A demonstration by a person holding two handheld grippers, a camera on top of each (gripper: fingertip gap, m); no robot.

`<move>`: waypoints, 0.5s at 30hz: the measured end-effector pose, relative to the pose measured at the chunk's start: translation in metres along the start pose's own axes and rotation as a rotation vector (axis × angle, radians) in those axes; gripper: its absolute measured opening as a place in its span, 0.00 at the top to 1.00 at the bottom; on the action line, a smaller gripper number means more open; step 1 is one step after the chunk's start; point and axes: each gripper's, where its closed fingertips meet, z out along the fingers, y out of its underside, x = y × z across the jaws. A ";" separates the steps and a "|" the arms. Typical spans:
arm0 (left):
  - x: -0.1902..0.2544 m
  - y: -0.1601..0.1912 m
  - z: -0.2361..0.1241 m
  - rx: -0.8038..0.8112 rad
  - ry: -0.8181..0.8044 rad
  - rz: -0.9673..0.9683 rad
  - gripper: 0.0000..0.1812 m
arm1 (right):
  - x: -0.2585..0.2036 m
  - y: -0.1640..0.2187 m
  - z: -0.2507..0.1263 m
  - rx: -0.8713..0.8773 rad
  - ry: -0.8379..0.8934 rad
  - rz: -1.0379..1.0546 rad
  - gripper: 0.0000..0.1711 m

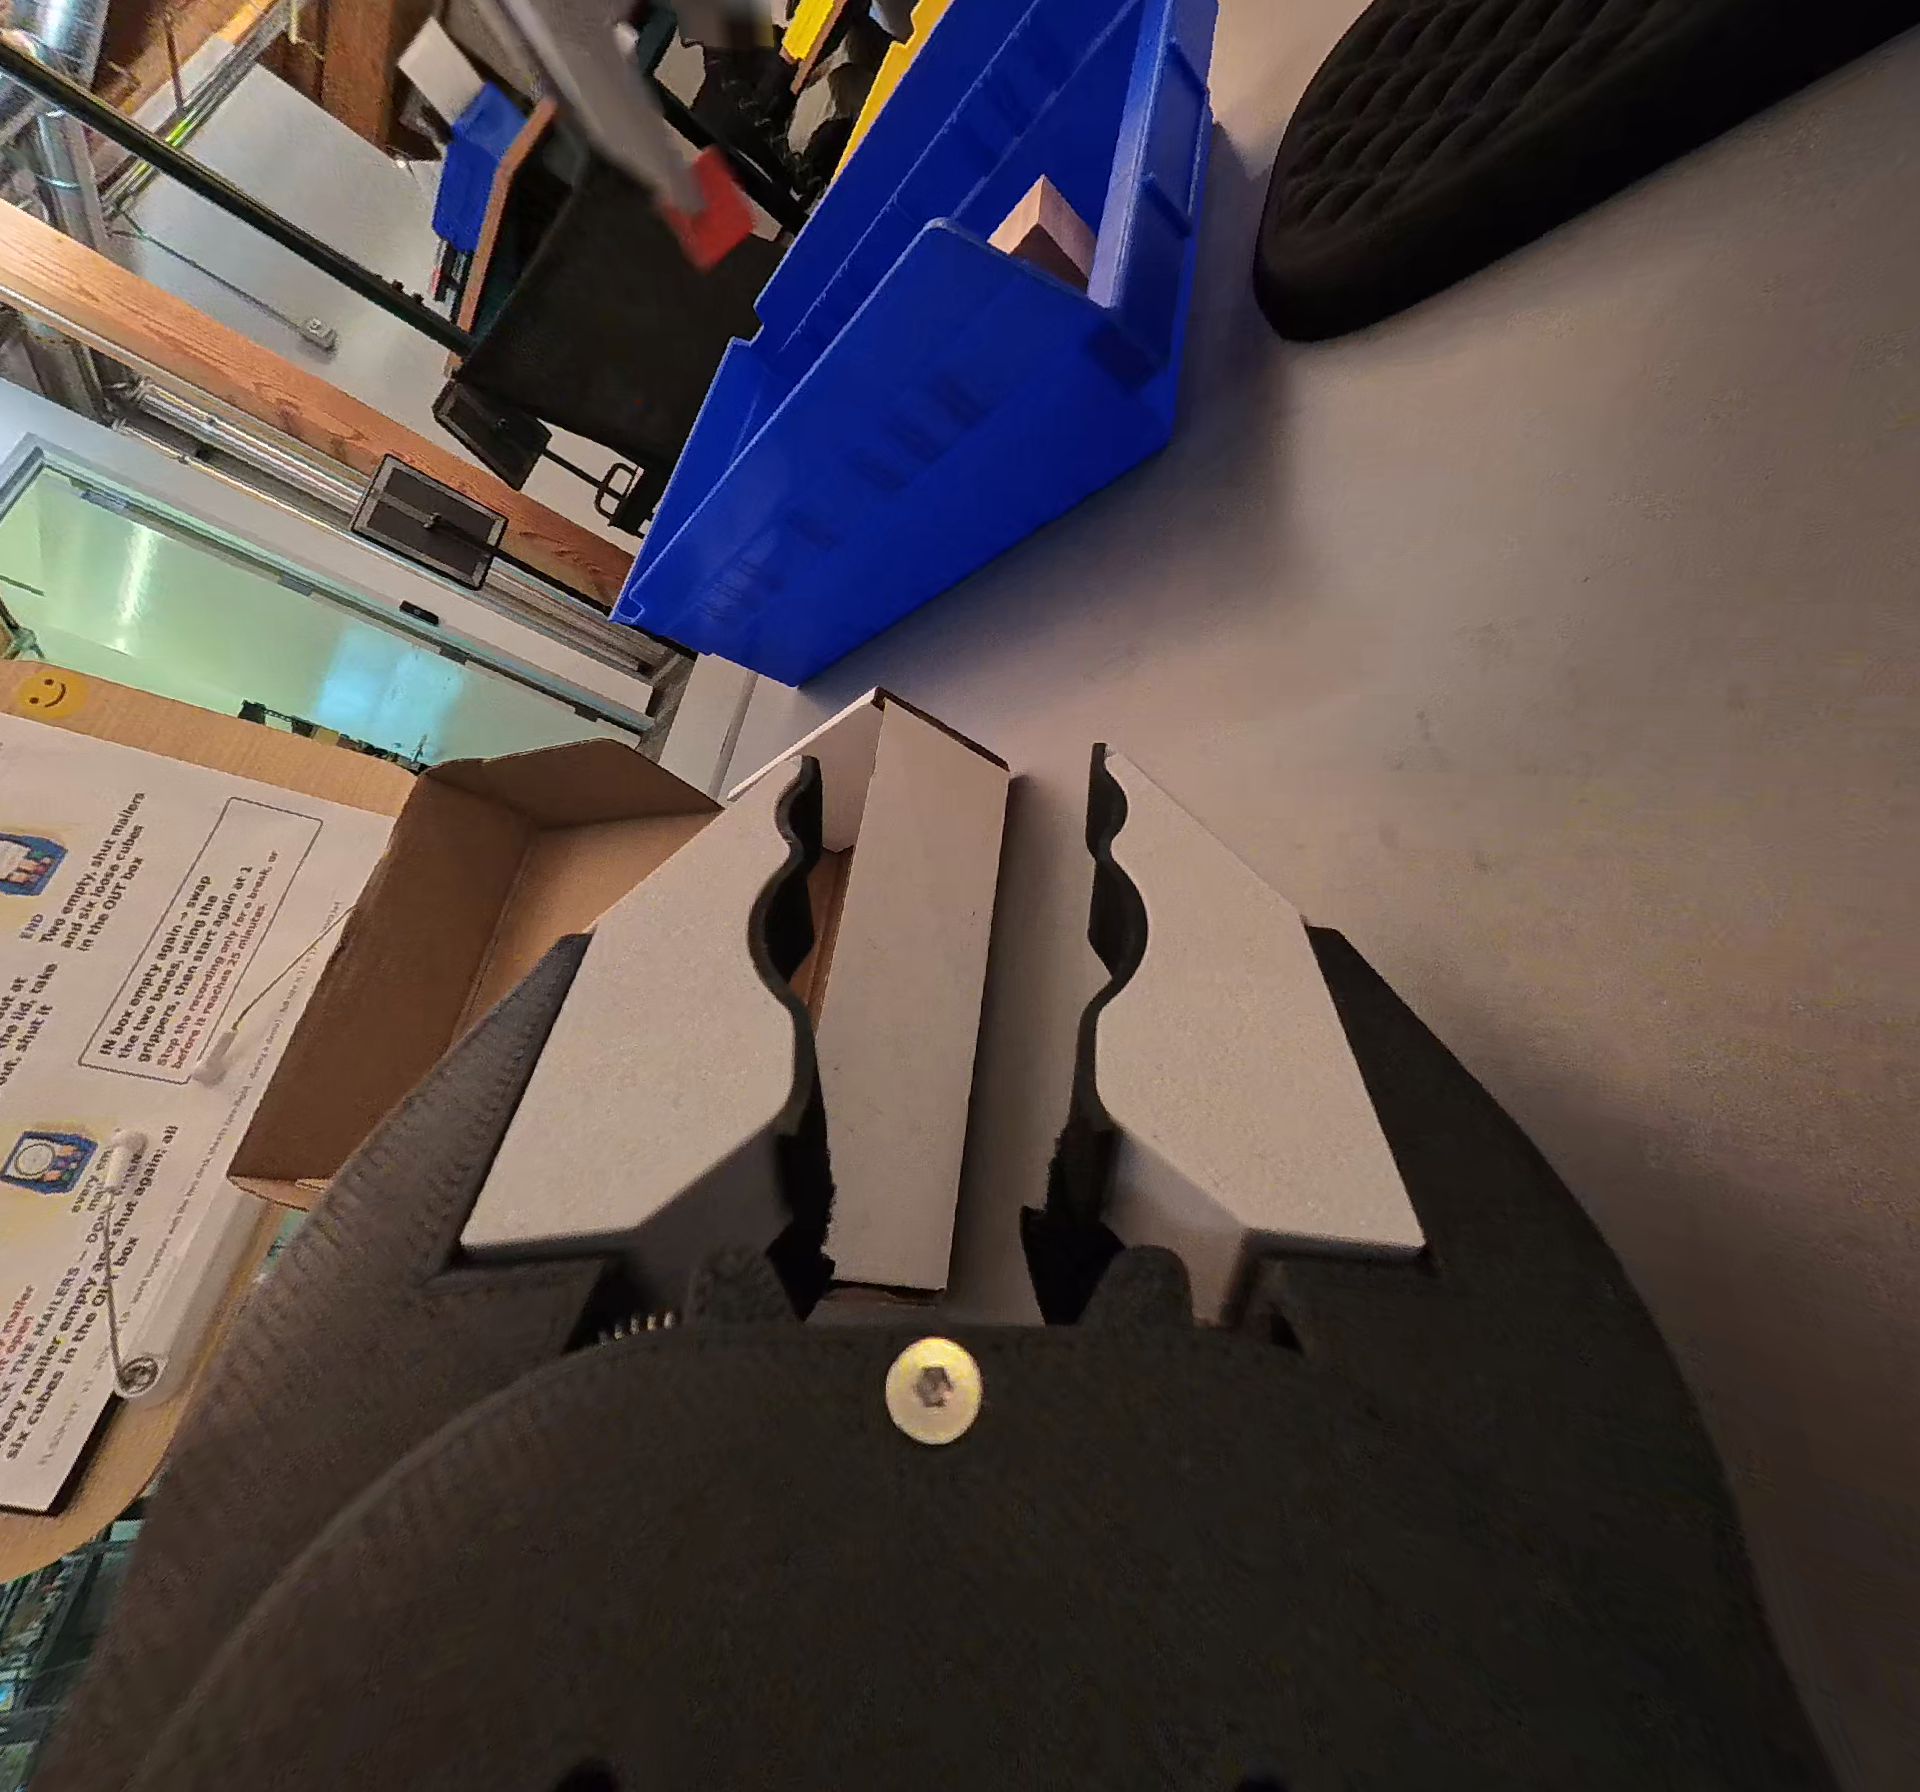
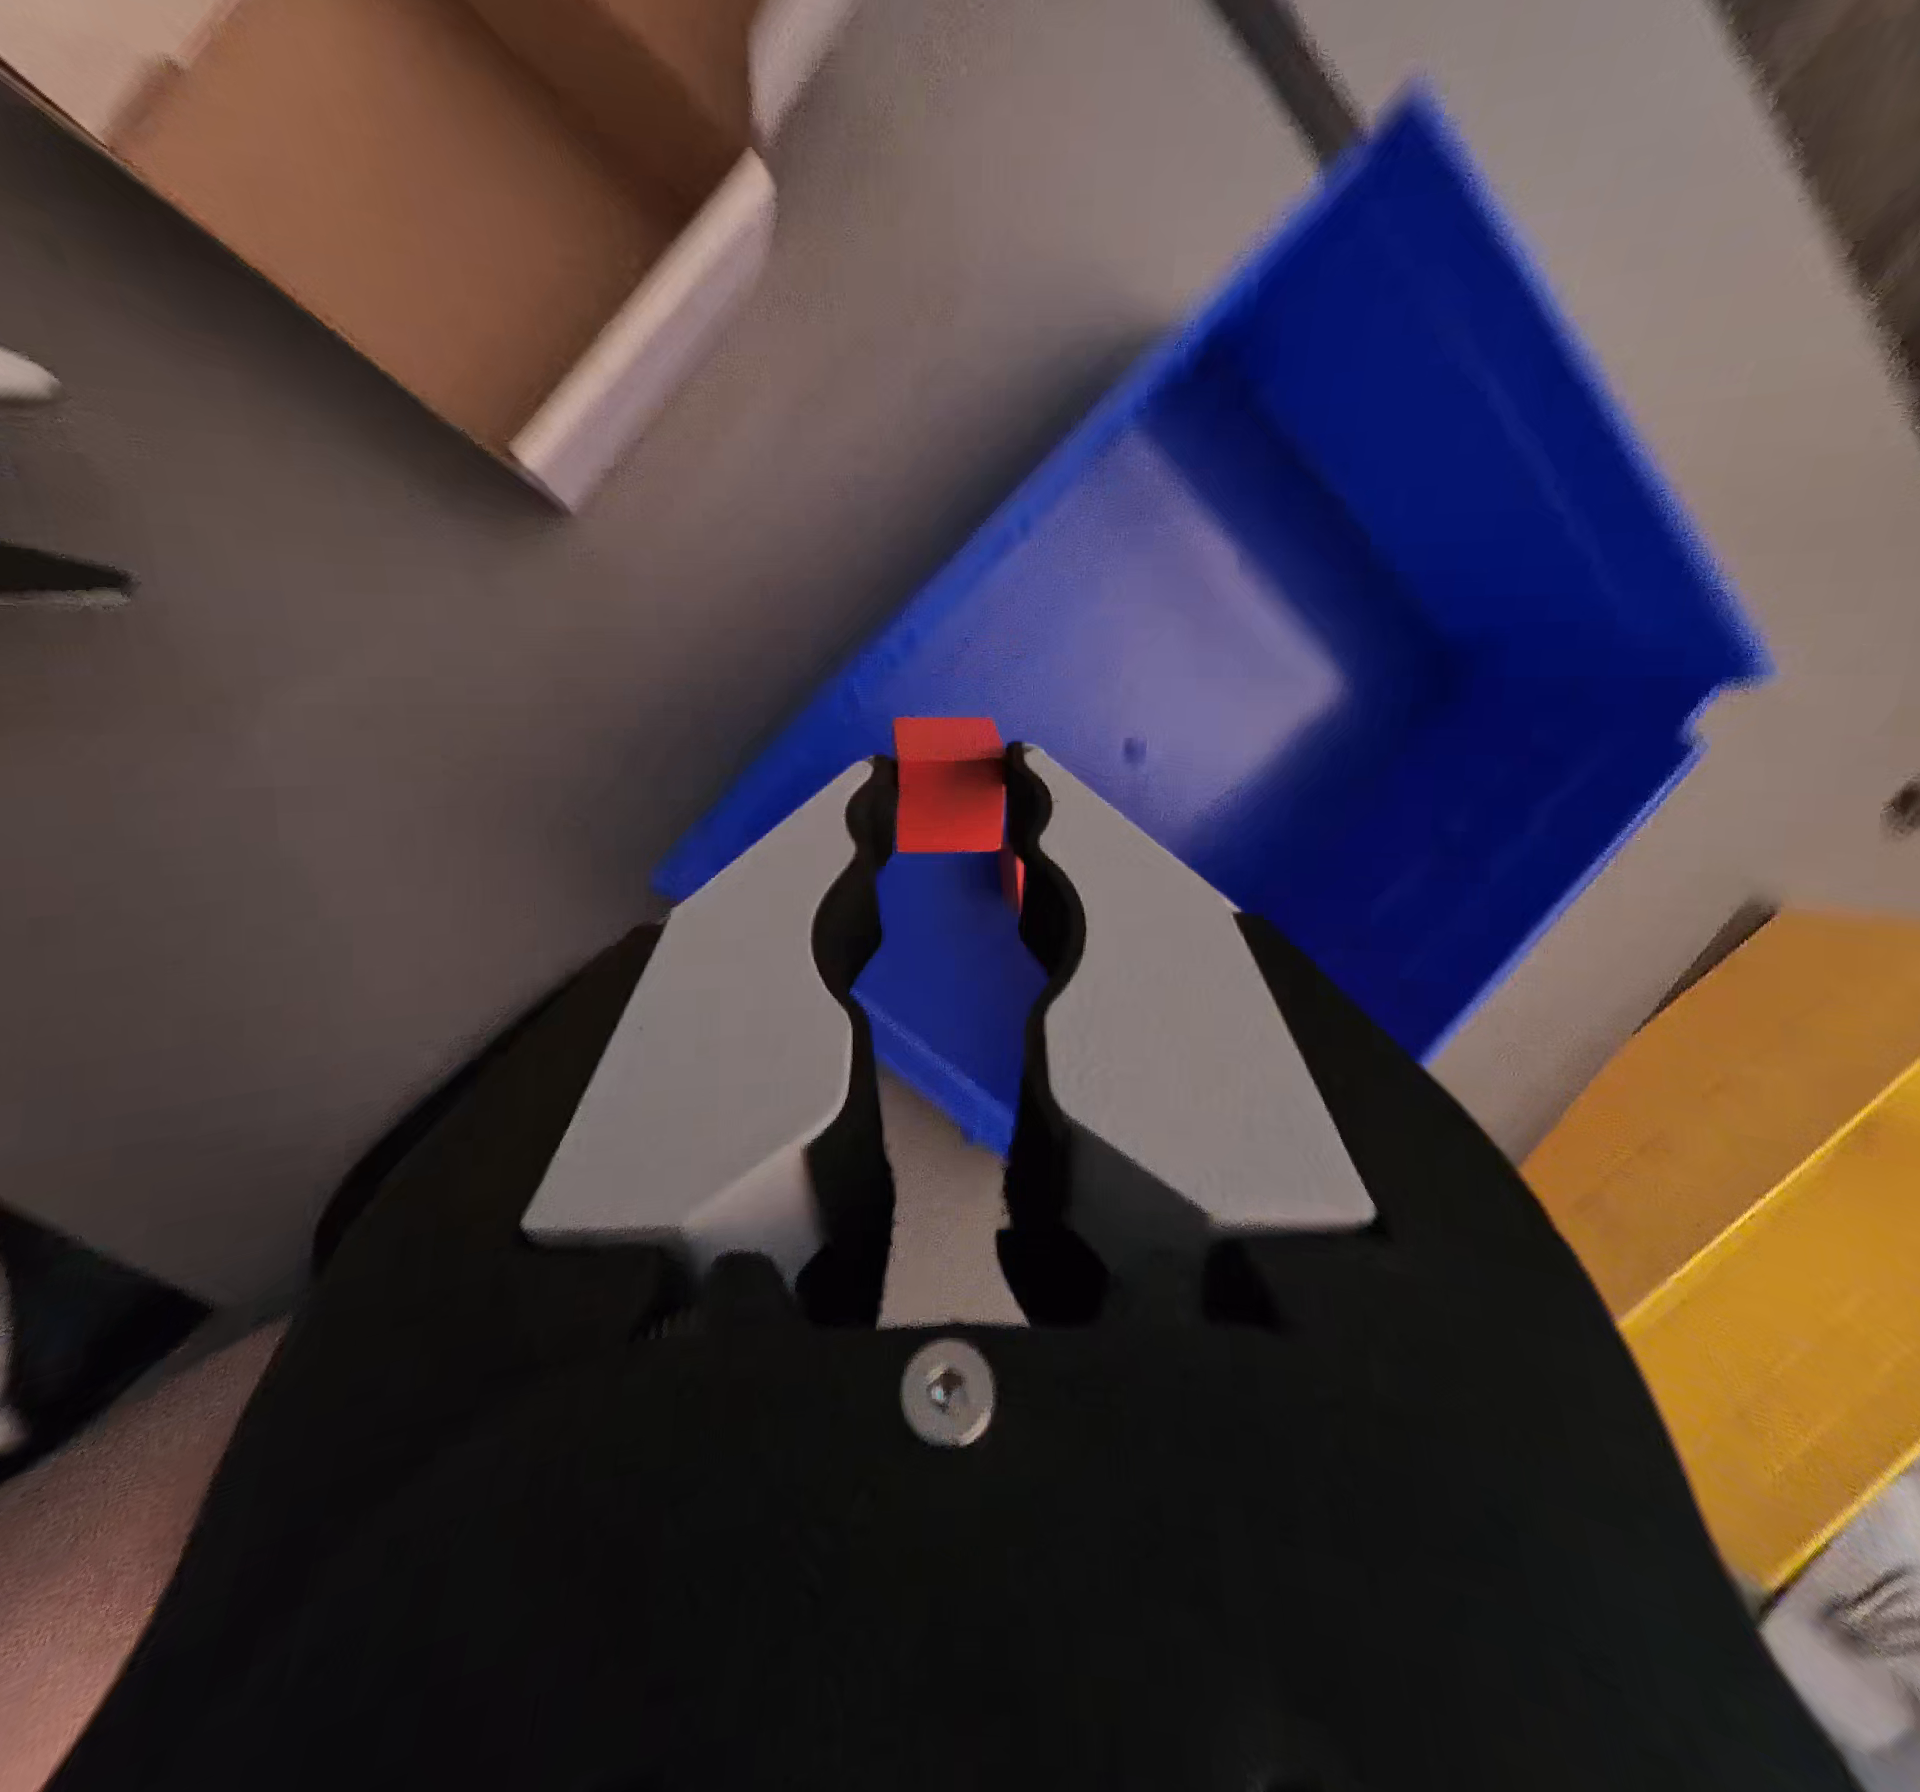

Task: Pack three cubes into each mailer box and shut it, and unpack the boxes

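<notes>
My right gripper (image 2: 948, 763) is shut on a red cube (image 2: 948, 786) and holds it in the air over the near rim of the blue bin (image 2: 1403, 392). The left wrist view shows it high up with the cube (image 1: 712, 215). My left gripper (image 1: 951, 771) is open, its fingers either side of the upright white wall (image 1: 914, 994) of an open mailer box (image 1: 499, 911). The wall lies against the left finger, and a gap shows at the right finger. The box's brown inside looks empty where it shows. The box also shows in the right wrist view (image 2: 416, 184).
The blue bin (image 1: 935, 454) stands on the grey table beyond the mailer box, and a tan block (image 1: 1044, 236) shows through its front opening. A yellow bin (image 2: 1766, 1223) stands beside it. A black padded cushion (image 1: 1610, 80) lies far right. An instruction sheet (image 1: 104, 1067) lies at the left.
</notes>
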 end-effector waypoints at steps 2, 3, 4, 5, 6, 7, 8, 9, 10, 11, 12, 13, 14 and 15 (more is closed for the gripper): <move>0.001 0.000 0.000 0.000 0.002 0.003 0.72 | 0.014 0.037 0.011 -0.091 -0.047 0.077 0.88; 0.001 0.000 0.000 0.000 0.002 0.003 0.72 | 0.015 0.052 0.018 -0.137 -0.091 0.095 0.88; 0.001 0.000 0.000 0.001 0.003 0.003 0.72 | 0.012 0.063 0.027 -0.176 -0.149 0.089 0.88; 0.001 0.000 0.000 0.001 0.003 0.003 0.72 | 0.007 0.068 0.035 -0.189 -0.208 0.060 0.88; 0.001 0.000 0.000 0.000 0.003 0.002 0.72 | 0.001 0.070 0.044 -0.191 -0.265 0.024 0.88; 0.001 0.000 0.000 -0.001 0.003 0.002 0.72 | -0.003 0.072 0.053 -0.203 -0.301 -0.002 0.88; 0.001 0.001 0.000 -0.003 0.003 0.003 0.72 | -0.003 0.074 0.061 -0.222 -0.320 -0.020 0.88; 0.001 0.001 0.001 -0.004 0.002 0.003 0.72 | -0.003 0.075 0.070 -0.235 -0.334 -0.032 0.88; 0.001 0.001 0.001 -0.005 0.001 0.003 0.72 | -0.004 0.075 0.077 -0.246 -0.347 -0.038 0.88; 0.000 0.002 0.001 -0.007 0.000 0.002 0.72 | -0.004 0.074 0.083 -0.250 -0.358 -0.045 0.88; 0.000 0.002 0.001 -0.007 -0.001 0.002 0.73 | -0.004 0.072 0.089 -0.247 -0.361 -0.056 0.88; 0.000 0.002 0.001 -0.007 -0.002 0.002 0.73 | -0.002 0.071 0.094 -0.243 -0.356 -0.063 0.88; 0.000 0.002 0.001 -0.008 -0.001 0.001 0.73 | -0.001 0.070 0.098 -0.244 -0.353 -0.065 0.88; 0.000 0.002 0.001 -0.009 0.000 0.000 0.73 | -0.001 0.069 0.101 -0.246 -0.355 -0.066 0.88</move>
